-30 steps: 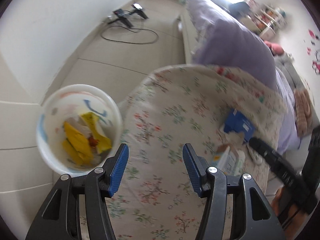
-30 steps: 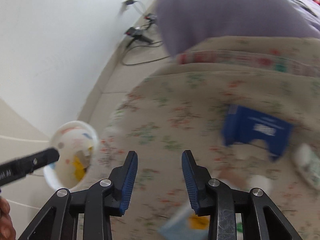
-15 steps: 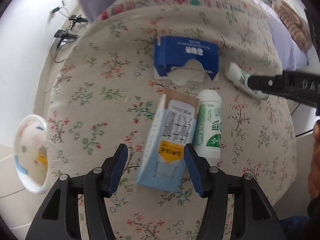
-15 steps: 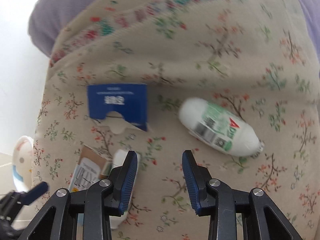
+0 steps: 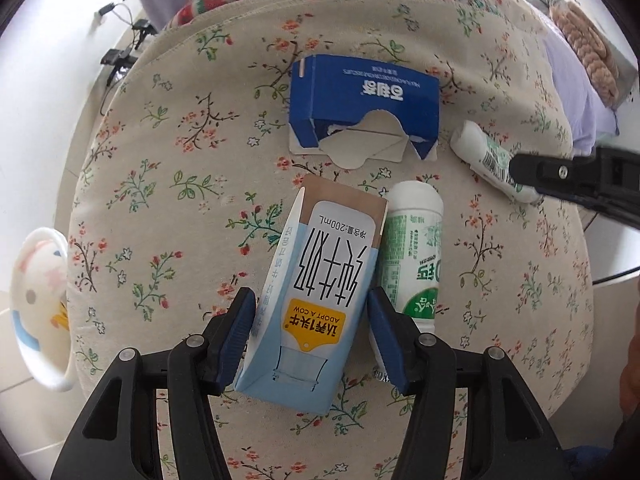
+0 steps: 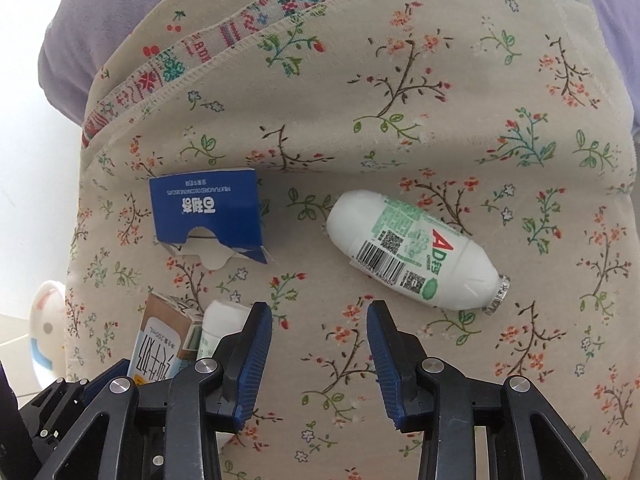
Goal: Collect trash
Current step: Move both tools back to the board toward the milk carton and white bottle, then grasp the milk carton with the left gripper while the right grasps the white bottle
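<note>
A light-blue milk carton (image 5: 316,296) lies on the floral cloth (image 5: 168,168). My left gripper (image 5: 312,336) is open, its jaws on either side of the carton's near end, not pressing it. A white and green bottle (image 5: 416,256) lies right beside the carton. A torn dark-blue box (image 5: 364,96) lies farther back. A second white bottle (image 6: 416,252) lies on its side just ahead and right of my right gripper (image 6: 320,354), which is open and empty. The carton (image 6: 160,352) and blue box (image 6: 208,212) also show in the right wrist view.
A white patterned trash bin (image 5: 40,312) with yellow wrappers stands on the floor off the cloth's left edge, also in the right wrist view (image 6: 44,332). A purple pillow (image 6: 100,12) lies behind the cloth. Cables (image 5: 120,52) lie on the floor at back left.
Both grippers swung from the bin side over to the trash on the cloth. My left gripper has come down around the milk carton. My right gripper has drawn closer to the lying bottle.
</note>
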Demonstrator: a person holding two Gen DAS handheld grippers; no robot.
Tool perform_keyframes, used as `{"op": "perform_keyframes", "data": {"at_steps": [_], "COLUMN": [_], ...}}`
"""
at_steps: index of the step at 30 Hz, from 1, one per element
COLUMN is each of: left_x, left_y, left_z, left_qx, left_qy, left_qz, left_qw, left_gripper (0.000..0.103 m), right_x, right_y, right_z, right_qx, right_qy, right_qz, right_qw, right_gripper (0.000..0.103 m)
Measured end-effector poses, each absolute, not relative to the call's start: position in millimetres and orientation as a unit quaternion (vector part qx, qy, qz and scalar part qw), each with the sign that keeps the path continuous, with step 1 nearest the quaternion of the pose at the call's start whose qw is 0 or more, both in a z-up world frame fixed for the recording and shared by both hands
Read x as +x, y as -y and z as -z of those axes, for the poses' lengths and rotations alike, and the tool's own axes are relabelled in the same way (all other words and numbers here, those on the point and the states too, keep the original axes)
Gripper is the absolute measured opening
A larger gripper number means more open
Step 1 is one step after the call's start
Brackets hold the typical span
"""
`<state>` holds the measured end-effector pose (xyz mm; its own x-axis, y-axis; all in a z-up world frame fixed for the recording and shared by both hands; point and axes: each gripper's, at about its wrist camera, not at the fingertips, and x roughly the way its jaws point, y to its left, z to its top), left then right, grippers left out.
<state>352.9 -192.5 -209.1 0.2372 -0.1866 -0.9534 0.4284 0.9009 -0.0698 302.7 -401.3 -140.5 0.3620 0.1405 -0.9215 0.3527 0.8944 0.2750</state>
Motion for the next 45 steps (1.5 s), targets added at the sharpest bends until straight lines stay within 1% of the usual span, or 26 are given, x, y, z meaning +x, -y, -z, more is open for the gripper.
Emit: {"op": "perform_keyframes", "data": {"at_steps": [6, 11, 16, 21, 25, 27, 30, 33, 35, 36, 39, 45], "left_x": [356.5, 354.4, 355.1, 351.9, 349.1, 348.9, 348.6, 350.2, 351.7, 352.4, 357.0, 367.0], "left_y": [182.5, 168.7, 157.7, 153.2, 148.7, 146.6, 142.0, 136.9, 131.9, 129.3, 116.4, 87.7], "left_z": [208.2, 194.4, 184.5, 176.1, 168.0, 165.7, 161.9, 161.2, 159.6, 158.6, 153.3, 149.8], "left_qx": [0.101, 0.077, 0.076, 0.075, 0.073, 0.074, 0.071, 0.067, 0.061, 0.057, 0.038, -0.008], "left_qy": [-0.581, -0.570, -0.554, -0.540, -0.531, -0.526, -0.525, -0.525, -0.525, -0.524, -0.523, -0.529], "left_qz": [0.190, 0.186, 0.171, 0.162, 0.156, 0.154, 0.153, 0.151, 0.149, 0.149, 0.145, 0.135], "left_qw": [0.785, 0.796, 0.811, 0.822, 0.830, 0.833, 0.834, 0.835, 0.836, 0.836, 0.839, 0.838], "left_gripper": [0.060, 0.060, 0.060, 0.060, 0.060, 0.060, 0.060, 0.060, 0.060, 0.060, 0.060, 0.060], "right_x": [302.8, 301.8, 305.4, 310.3, 316.2, 318.3, 321.1, 322.7, 323.9, 323.6, 321.3, 318.0], "right_y": [397.5, 391.4, 380.1, 363.4, 348.2, 342.4, 334.8, 321.0, 307.4, 299.3, 275.8, 234.2], "right_z": [145.7, 149.0, 158.4, 171.3, 181.3, 186.7, 191.9, 196.6, 200.3, 200.7, 192.1, 145.3], "right_qx": [0.224, 0.225, 0.230, 0.255, 0.246, 0.244, 0.243, 0.224, 0.209, 0.199, 0.158, 0.093], "right_qy": [-0.568, -0.570, -0.579, -0.591, -0.603, -0.609, -0.614, -0.621, -0.630, -0.631, -0.624, -0.558], "right_qz": [0.057, 0.054, 0.041, 0.013, 0.006, 0.003, 0.003, 0.003, -0.001, -0.006, -0.007, -0.028], "right_qw": [0.790, 0.788, 0.781, 0.766, 0.759, 0.755, 0.751, 0.751, 0.748, 0.749, 0.765, 0.824], "right_gripper": [0.044, 0.044, 0.045, 0.047, 0.048, 0.051, 0.051, 0.051, 0.048, 0.044, 0.041, 0.040]}}
